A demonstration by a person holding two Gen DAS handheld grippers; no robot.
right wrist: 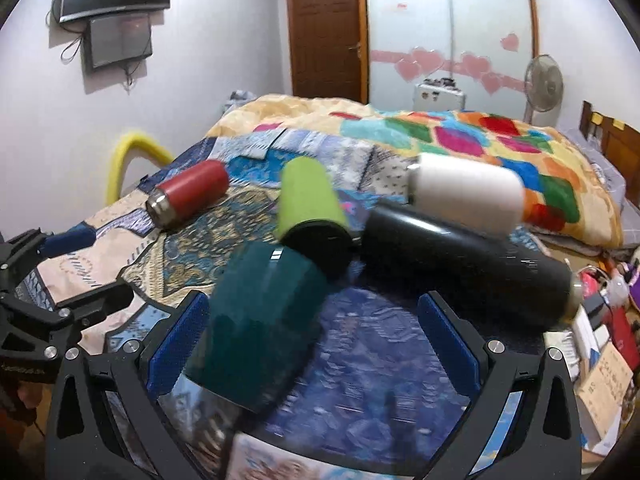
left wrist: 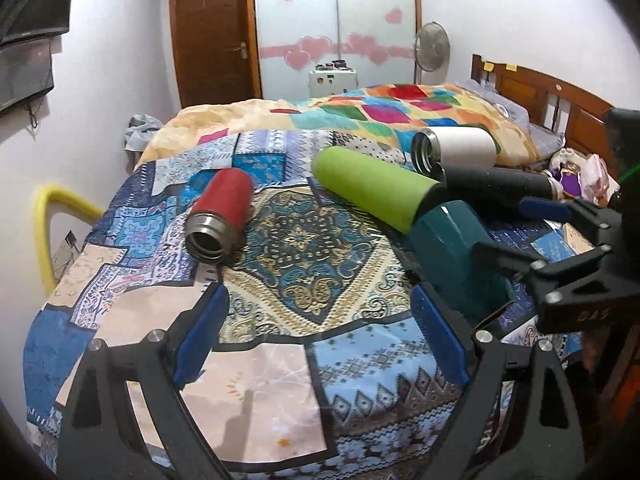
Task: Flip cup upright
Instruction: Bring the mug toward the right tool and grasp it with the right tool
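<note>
Left wrist — five cups [left wrist: 456, 256]; two grippers [left wrist: 320, 336]

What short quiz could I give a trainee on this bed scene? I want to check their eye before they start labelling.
1. True or false: the red flask lies on its side.
2. Which vessel sits between the right gripper's jaws? A. white flask B. teal cup C. green flask
3. Fill in: the left gripper's jaws are ___.

Key: 1 true; 2 B; 3 open.
</note>
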